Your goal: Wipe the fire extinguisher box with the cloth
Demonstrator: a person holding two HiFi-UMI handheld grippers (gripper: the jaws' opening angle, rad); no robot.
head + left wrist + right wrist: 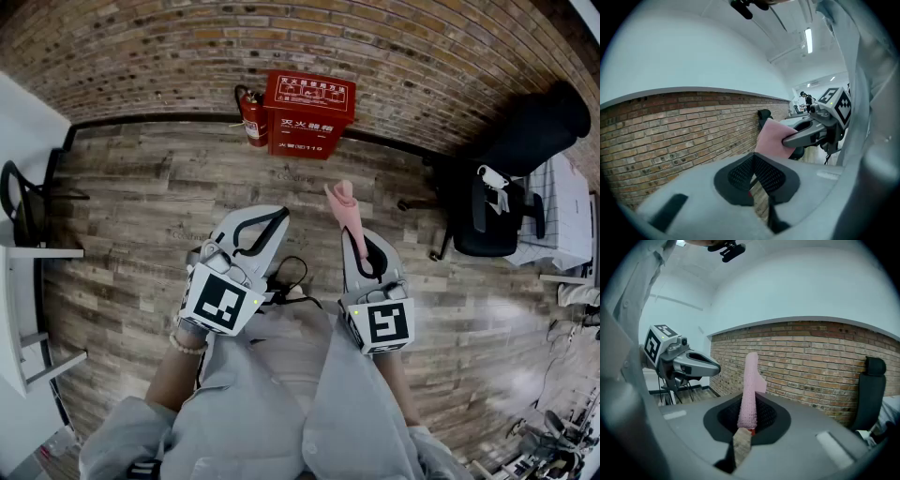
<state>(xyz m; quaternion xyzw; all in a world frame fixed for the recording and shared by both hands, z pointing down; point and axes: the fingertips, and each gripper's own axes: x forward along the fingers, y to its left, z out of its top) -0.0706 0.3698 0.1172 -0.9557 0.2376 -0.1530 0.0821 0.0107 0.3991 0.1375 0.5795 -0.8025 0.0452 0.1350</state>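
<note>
- Brick wall across the top of the frame, plank floor filling the rest.
- Black chair at right, clear of the work.
- Red box at top centre, backed against the wall, well apart from both grippers; wiping judged not yet begun.
- Left gripper left of centre: clenched on nothing, probably kept idle while the other does the wiping.
- Right gripper right of centre: clamped on the cloth, pointing up-frame toward the box.
- Extinguisher just beside the box's left edge.
- Pink cloth standing out past the jaws, pinched at its lower end, likely so the free part can meet the box face.
</note>
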